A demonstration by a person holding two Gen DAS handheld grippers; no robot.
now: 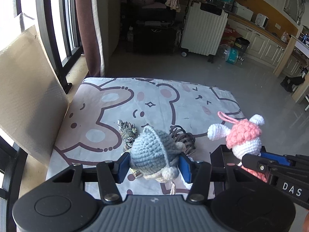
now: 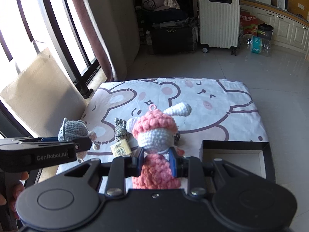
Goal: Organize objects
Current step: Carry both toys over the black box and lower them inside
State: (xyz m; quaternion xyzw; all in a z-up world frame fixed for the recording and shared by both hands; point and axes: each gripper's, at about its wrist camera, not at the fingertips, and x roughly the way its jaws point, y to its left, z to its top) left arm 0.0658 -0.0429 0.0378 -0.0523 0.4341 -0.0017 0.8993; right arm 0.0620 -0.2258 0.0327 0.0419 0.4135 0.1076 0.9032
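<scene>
Table (image 1: 108, 104): covered by a pale cloth printed with cartoon bears; a cardboard sheet (image 1: 29, 96) leans along its window side.
Black box (image 2: 264, 154): open, shallow, pale inside; sits on the table's near right part, just beside the right gripper.
Left gripper (image 1: 154, 167): blue pads clamped on the grey doll, one pad on each side.
Right gripper (image 2: 156, 161): blue pads clamped on the pink doll at its neck and body.
Pink doll (image 2: 154, 133): crocheted, white face, pink cap with a loop, white ears; held clear above the cloth, left of the black box.
Grey doll (image 1: 150, 150): crocheted, grey-blue hood, cream body below; held above the cloth.
Brown cord (image 1: 183, 137): coiled on the cloth beyond the grey doll.
Twisted cord (image 1: 127, 133): green-grey bundle lying on the cloth, with a yellow tag (image 2: 120, 148) at its near end.
</scene>
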